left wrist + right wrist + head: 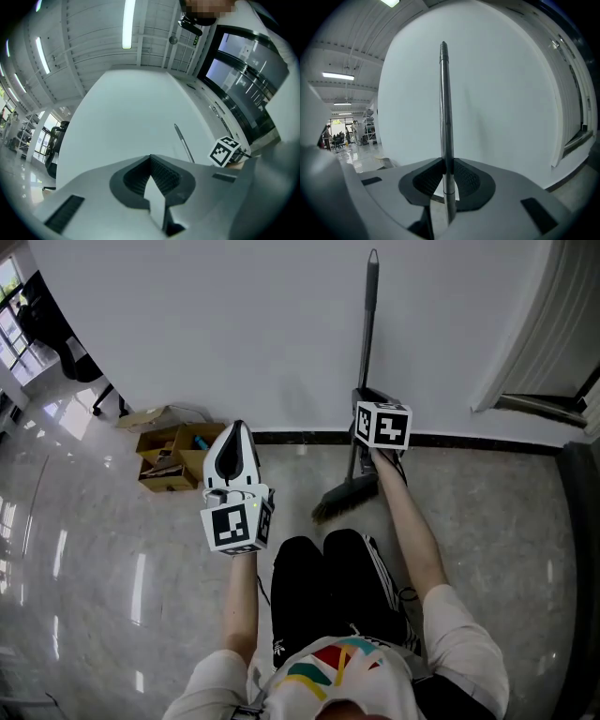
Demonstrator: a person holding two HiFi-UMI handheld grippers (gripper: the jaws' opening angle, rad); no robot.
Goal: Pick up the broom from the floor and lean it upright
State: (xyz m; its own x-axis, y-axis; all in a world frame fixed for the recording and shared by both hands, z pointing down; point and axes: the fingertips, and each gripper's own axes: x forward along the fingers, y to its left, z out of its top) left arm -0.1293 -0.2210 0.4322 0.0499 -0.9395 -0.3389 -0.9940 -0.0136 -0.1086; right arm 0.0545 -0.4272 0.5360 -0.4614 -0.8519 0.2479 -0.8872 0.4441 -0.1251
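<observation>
White wall (206, 324), grey-handled bristle broom (367, 343) upright before it.
Handle is pinched low by right gripper (446, 174); left gripper (234, 448), pressed together empty, lies lower left.

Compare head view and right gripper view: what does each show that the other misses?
Head view only: the broom head down on the floor, a cardboard box, and the left tool. Right gripper view only: the right tool with its jaws clamped on the handle. Both: the handle standing upright before the white wall.
</observation>
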